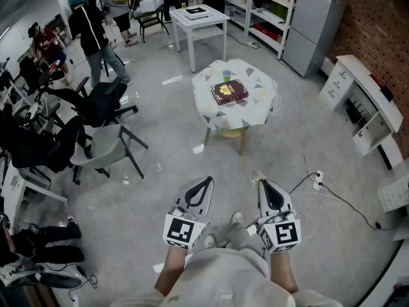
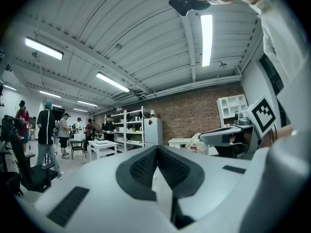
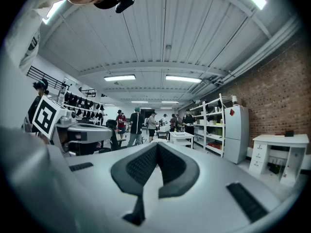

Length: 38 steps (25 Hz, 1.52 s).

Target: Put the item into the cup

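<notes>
A small table with a patterned cloth (image 1: 259, 101) stands a few steps ahead on the grey floor. On it are a small green cup (image 1: 227, 75) and, just in front of it, a dark red flat box with gold print (image 1: 229, 92). My left gripper (image 1: 208, 179) and right gripper (image 1: 262, 182) are held low near my body, far short of the table. Both are shut with nothing between the pads. The left gripper (image 2: 156, 150) and the right gripper (image 3: 156, 146) point level into the room in their own views; the table is hidden there.
Office chairs (image 1: 102, 147) stand at the left. A white table (image 1: 199, 19), shelves (image 1: 268, 5) and a grey fridge (image 1: 313, 24) are at the back, and a white desk (image 1: 364, 101) is at the right. A power strip and cable (image 1: 317, 179) lie on the floor. Several people (image 1: 92, 37) stand far left.
</notes>
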{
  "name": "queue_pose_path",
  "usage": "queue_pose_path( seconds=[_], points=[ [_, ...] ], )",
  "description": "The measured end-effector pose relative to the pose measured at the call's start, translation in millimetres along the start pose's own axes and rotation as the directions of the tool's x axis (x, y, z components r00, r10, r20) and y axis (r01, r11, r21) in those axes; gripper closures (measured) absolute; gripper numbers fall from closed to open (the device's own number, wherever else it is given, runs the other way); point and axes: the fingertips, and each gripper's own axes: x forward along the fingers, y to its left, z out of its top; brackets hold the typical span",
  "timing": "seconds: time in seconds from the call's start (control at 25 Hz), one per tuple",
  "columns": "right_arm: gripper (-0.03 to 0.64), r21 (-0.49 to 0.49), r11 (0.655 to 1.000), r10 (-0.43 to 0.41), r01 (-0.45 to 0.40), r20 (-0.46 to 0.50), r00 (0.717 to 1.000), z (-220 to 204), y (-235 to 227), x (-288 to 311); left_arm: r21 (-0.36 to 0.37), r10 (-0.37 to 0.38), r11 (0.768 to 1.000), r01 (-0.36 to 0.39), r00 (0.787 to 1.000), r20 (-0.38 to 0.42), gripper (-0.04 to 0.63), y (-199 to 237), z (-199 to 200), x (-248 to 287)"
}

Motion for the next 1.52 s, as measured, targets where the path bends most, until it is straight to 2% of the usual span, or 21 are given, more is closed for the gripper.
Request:
queue_pose_path(
  seconds=[0.24,0.48,0.92,1.24,1.52],
  points=[
    [0.614,0.018,1.0,-0.003,0.003,0.001,1.0,-4.9,-5.2,15.9,0.003,-0.008,1.0,0.009,1.0,-0.014,0.583,6.8,-4.4,14.0],
    [0.614,0.024,0.999,0.027,-0.027,-0.011,1.0,-12.6,-41.8,64.6,0.0,0.022,1.0,-0.022,0.998,-0.053,0.583,27.3,-18.9,66.6],
    [0.614,0.046,0.995,0.093,-0.092,-0.019,0.996,-13.2,-122.2,162.2,0.014,0.064,0.998,-0.063,0.995,-0.079,0.583,59.2,-12.3,177.5],
    [0.613,0.043,0.991,0.124,-0.124,-0.012,0.992,-1.6,-155.6,208.1,0.016,0.088,0.996,-0.087,0.993,-0.08,0.583,71.8,-5.0,224.7],
    [0.612,0.052,0.992,0.113,-0.112,-0.018,0.993,-5.8,-168.3,233.4,0.015,0.07,0.998,-0.069,0.993,-0.094,0.583,87.4,-11.5,252.6]
  ],
)
